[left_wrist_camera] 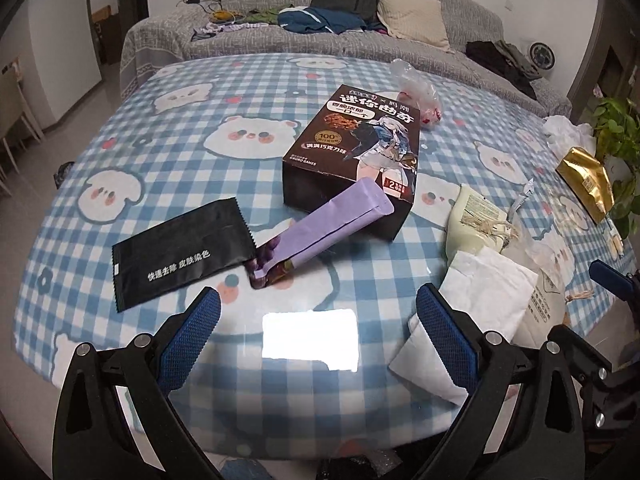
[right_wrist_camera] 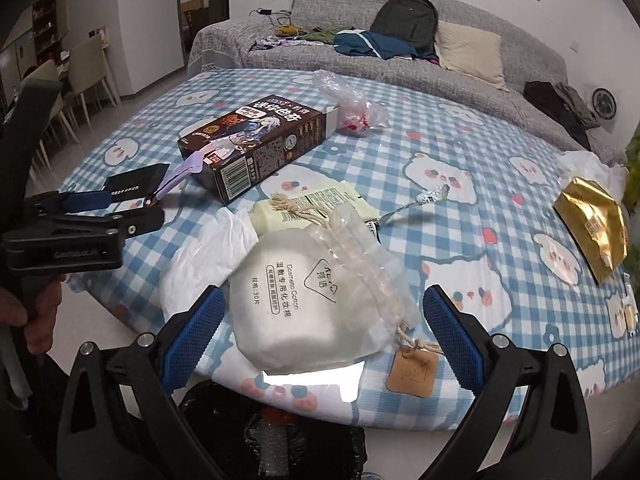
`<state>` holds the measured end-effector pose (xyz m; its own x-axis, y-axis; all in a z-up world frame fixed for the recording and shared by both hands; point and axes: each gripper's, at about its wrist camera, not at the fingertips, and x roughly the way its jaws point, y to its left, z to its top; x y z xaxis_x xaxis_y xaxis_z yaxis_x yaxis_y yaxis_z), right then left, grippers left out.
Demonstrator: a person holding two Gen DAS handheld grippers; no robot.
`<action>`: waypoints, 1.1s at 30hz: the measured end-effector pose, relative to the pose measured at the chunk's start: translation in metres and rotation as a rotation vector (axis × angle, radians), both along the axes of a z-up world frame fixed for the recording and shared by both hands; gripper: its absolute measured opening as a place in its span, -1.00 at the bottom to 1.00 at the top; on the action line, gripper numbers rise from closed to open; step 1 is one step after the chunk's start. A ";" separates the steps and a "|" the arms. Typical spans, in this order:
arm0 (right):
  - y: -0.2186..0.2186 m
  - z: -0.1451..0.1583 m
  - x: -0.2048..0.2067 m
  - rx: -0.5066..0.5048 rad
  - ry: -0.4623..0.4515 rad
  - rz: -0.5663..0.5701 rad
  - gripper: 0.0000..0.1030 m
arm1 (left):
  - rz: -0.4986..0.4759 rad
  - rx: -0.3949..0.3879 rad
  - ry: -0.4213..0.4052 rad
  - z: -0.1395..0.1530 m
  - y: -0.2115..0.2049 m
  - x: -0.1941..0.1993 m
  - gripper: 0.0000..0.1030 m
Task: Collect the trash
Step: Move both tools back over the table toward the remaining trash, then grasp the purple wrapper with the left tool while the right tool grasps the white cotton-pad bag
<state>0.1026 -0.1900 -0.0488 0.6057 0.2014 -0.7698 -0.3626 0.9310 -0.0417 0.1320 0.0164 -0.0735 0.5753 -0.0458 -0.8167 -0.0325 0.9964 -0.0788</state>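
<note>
A table (left_wrist_camera: 168, 168) covered in a blue-and-white checked cloth printed with white bears fills both views, with glare from a ceiling light at its near edge. Trash is scattered across it. A dark cookie box (left_wrist_camera: 352, 148) sits near the middle, and a purple stick packet (left_wrist_camera: 320, 228) leans against its near side. Left of that lies a flat black sachet (left_wrist_camera: 180, 252). Beyond the box is a crumpled clear plastic bag (left_wrist_camera: 416, 92). To the right are a pale yellow pouch (left_wrist_camera: 472, 220), a white wrapper (left_wrist_camera: 476, 312), and a drawstring bag of cosmetic cotton (right_wrist_camera: 312, 300) at the near edge. A gold foil packet (right_wrist_camera: 592, 228) lies at the far right.

The left gripper (left_wrist_camera: 318, 328) hovers over the near edge with its jaws spread wide and nothing between them. The right gripper (right_wrist_camera: 324, 320) is likewise spread wide, its fingers flanking the cotton bag without closing on it.

Behind the table stands a grey sofa (right_wrist_camera: 500, 40) strewn with clothes, a cushion and a dark backpack (right_wrist_camera: 408, 20). Dining chairs (right_wrist_camera: 86, 68) stand at far left.
</note>
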 end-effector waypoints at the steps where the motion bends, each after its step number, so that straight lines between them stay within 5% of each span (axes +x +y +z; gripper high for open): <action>1: 0.000 -0.001 0.002 0.005 0.008 0.009 0.85 | -0.007 0.006 0.002 -0.001 0.000 0.004 0.85; 6: 0.002 -0.012 0.012 0.000 0.046 0.029 0.85 | -0.032 0.012 0.024 -0.010 -0.003 0.027 0.73; 20: 0.006 -0.030 0.022 0.010 0.092 0.064 0.84 | -0.052 0.022 0.034 -0.017 -0.011 0.050 0.00; 33: -0.001 -0.033 0.024 0.078 0.152 0.051 0.12 | -0.024 0.032 0.013 -0.016 -0.009 0.048 -0.75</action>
<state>0.1261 -0.1914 -0.0818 0.4710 0.2916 -0.8325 -0.4058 0.9096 0.0890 0.1799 0.0078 -0.0893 0.5641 -0.0330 -0.8251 -0.0096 0.9989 -0.0465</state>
